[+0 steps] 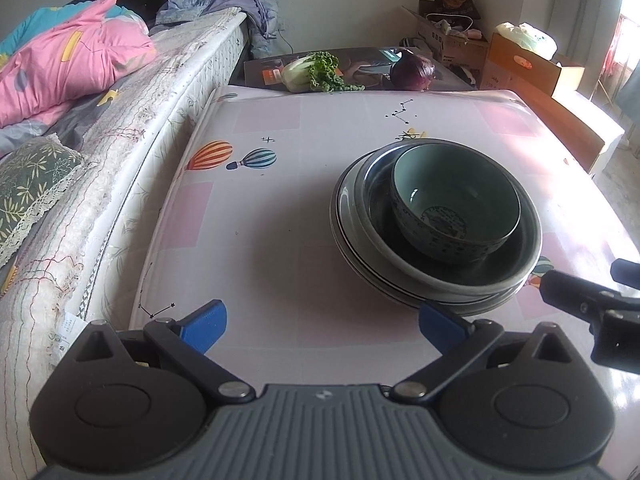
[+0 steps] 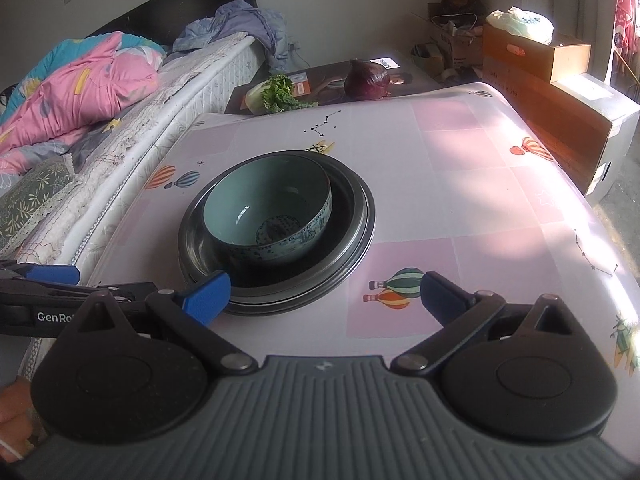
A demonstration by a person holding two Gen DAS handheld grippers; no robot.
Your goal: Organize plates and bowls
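A teal patterned bowl [image 1: 456, 208] [image 2: 270, 212] sits inside a dark deep plate [image 1: 516, 272] [image 2: 352, 204], which rests on a stack of plates [image 1: 348, 248] [image 2: 280, 302] on the table. My left gripper [image 1: 322, 324] is open, its right blue pad near the stack's front edge and nothing between the fingers. My right gripper [image 2: 326, 294] is open too, with its left pad at the stack's near rim. The right gripper shows at the right edge of the left wrist view, the left gripper [image 2: 44, 280] at the left edge of the right wrist view.
The table wears a pink and white cloth [image 1: 280, 240] [image 2: 460, 184] printed with balloons. At its far end lie a leafy cabbage [image 1: 316, 72] [image 2: 272, 94] and a red cabbage [image 1: 412, 72] [image 2: 366, 78]. A bed [image 1: 120, 120] runs along the left. Cardboard boxes [image 1: 520, 64] [image 2: 560, 92] stand far right.
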